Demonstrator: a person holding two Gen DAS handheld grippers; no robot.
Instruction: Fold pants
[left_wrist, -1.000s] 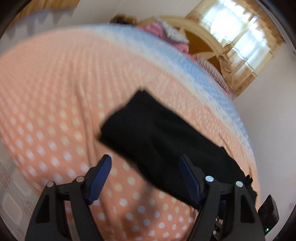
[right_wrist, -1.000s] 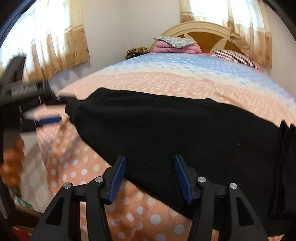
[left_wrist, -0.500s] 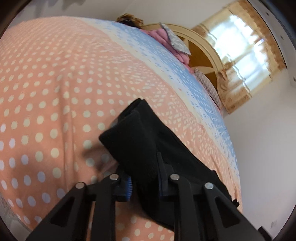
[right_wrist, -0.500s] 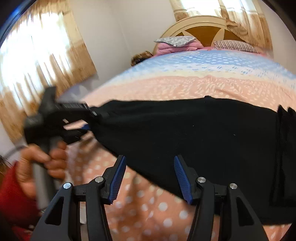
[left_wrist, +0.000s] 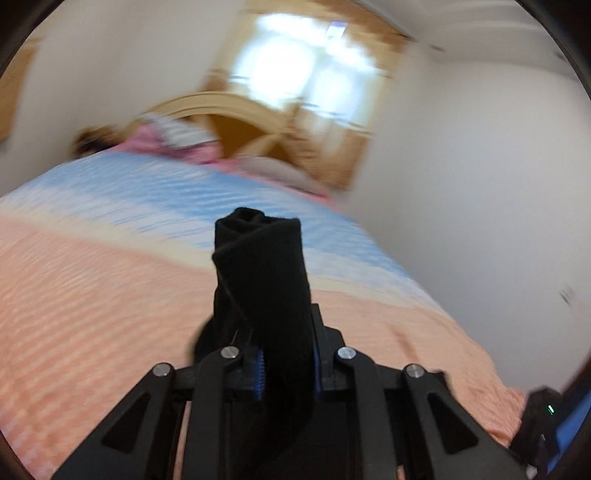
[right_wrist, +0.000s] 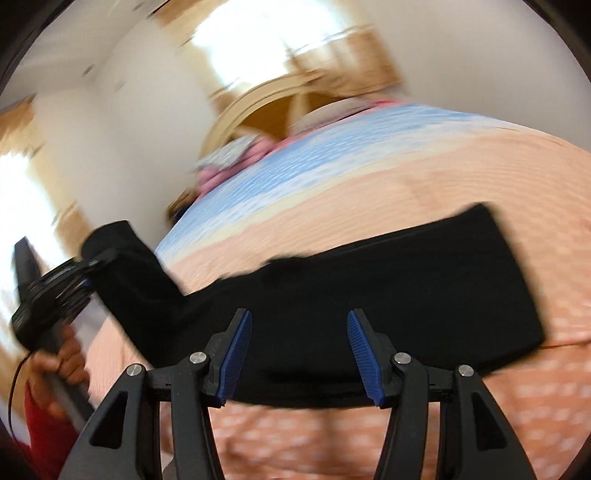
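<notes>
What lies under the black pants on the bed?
Under the black pants lies the peach dotted bedspread; anything between them is covered. The left gripper holds one end raised.

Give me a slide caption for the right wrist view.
Right gripper open over black pants on the bed while the left gripper lifts one end.

No legible text, label, brand, number or sign in either view. Both wrist views heavily motion-blurred. Faint dark marks on the wall, right side of left view: unreadable.
</notes>
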